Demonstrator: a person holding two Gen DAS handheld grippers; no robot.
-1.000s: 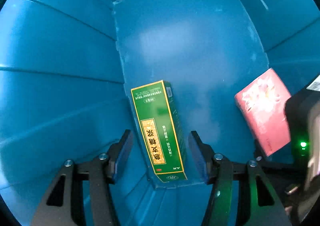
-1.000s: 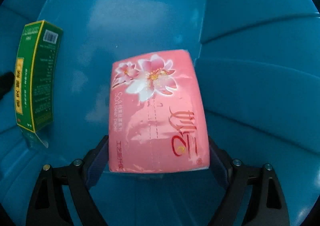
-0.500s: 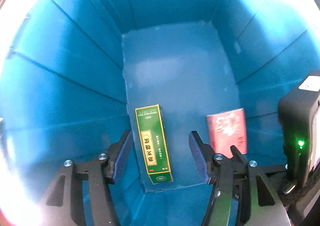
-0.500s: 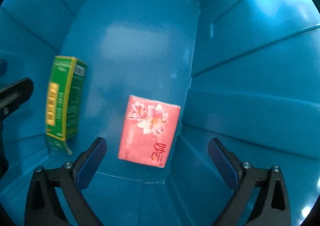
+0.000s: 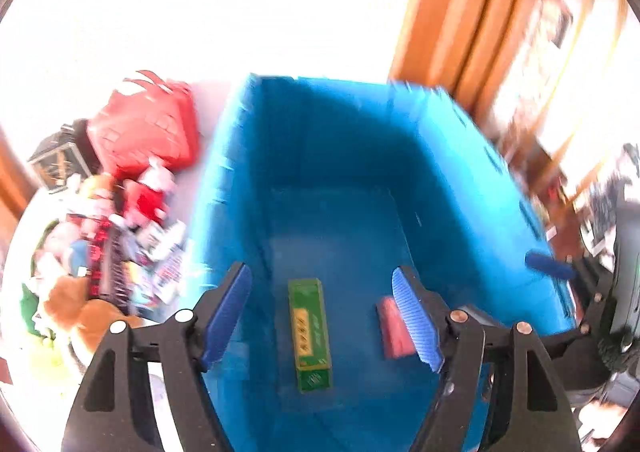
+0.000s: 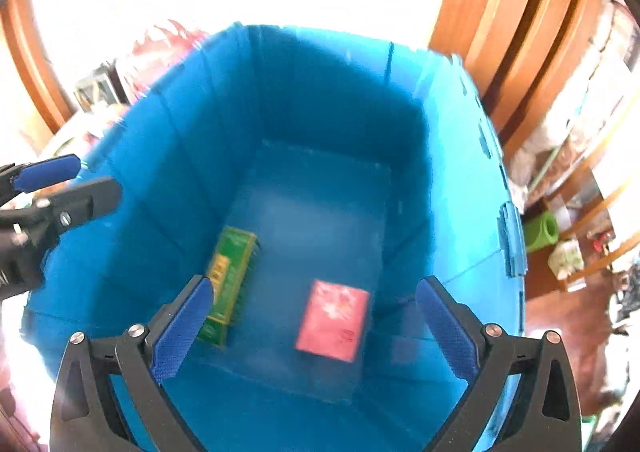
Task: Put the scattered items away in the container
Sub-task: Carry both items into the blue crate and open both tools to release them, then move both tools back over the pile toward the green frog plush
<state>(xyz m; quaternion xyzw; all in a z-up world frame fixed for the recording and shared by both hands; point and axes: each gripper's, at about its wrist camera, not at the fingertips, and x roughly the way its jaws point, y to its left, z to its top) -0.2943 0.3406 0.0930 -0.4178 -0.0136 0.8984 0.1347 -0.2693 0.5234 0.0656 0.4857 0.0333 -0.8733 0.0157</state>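
Orange-brown wooden frame (image 6: 516, 24) at upper right, green roll (image 6: 541, 231) on cluttered shelves (image 6: 592, 212) below.

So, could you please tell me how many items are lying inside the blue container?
2: a green box left on the container floor, a pink tissue pack right; none seem hidden.

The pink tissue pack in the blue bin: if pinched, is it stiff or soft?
The pink tissue pack probably squashes: it looks like a film-wrapped soft pack. Lying flat on the bin floor, it should not roll. Likely light.
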